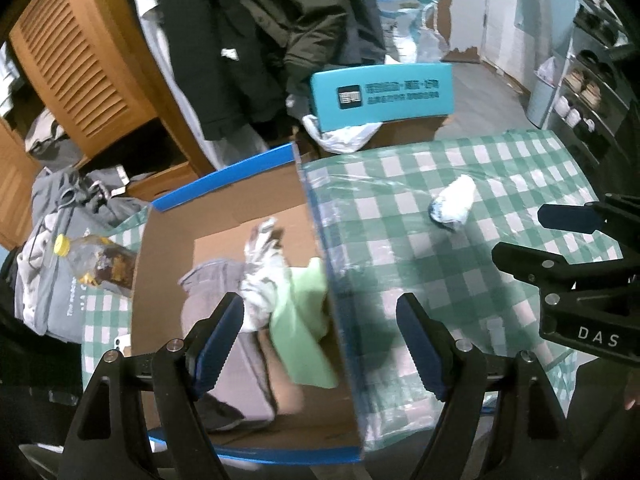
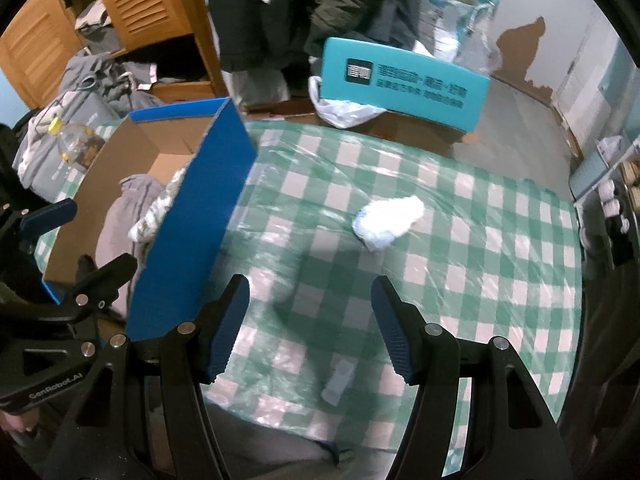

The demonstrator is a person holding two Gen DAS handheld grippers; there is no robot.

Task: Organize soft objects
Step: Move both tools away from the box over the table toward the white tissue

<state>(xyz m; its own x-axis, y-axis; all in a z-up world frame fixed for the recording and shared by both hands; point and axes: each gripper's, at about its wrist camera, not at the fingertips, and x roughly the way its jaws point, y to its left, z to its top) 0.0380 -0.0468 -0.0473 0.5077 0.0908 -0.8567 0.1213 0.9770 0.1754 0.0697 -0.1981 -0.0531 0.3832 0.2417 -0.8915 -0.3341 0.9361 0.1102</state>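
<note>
A blue-walled cardboard box stands open on the left of the checked table; its wall also shows in the right wrist view. Inside lie a grey cloth, a white patterned cloth and a light green cloth. A white and blue bundled cloth lies on the table, also in the right wrist view. My left gripper is open and empty above the box's right wall. My right gripper is open and empty over the table, short of the bundle.
The table wears a green checked cloth under clear plastic. A yellow-capped bottle and grey clothes lie left of the box. A teal chair back stands behind the table. A wooden cabinet and hanging jackets stand beyond.
</note>
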